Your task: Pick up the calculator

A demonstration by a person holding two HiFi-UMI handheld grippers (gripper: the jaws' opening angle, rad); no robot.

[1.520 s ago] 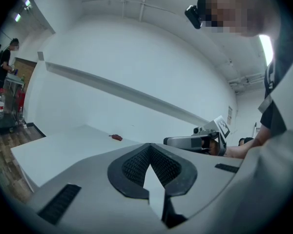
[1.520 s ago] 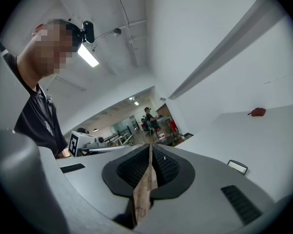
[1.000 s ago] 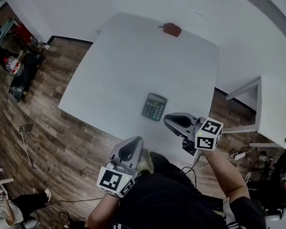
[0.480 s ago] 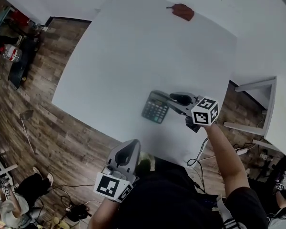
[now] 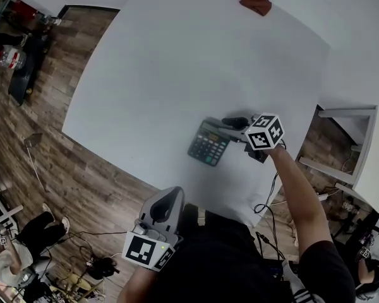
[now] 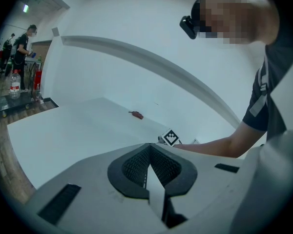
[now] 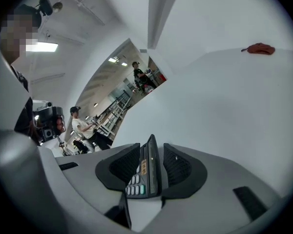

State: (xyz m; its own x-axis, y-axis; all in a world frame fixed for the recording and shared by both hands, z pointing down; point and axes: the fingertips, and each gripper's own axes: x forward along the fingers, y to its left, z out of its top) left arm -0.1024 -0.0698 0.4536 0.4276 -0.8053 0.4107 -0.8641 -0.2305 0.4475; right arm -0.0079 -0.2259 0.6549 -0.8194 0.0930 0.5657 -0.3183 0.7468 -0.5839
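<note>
Calculator (image 5: 210, 144): dark body, grey keys and one green key. A small orange label sits above the keys; its print is too small to read. It lies flat near the table's (image 5: 177, 55) edge closest to the person.

Right gripper (image 5: 229, 125): at the calculator's right end, jaws opening. In the right gripper view the calculator's edge stands between the pads, with a gap on the right side.

Left gripper (image 5: 167, 197): jaws together and empty, off the table's near edge.

Table: white. A small red-brown object (image 5: 255, 2) lies by the far edge. Floor (image 5: 82, 188): wood planks, with cables (image 5: 268, 201) on it.
</note>
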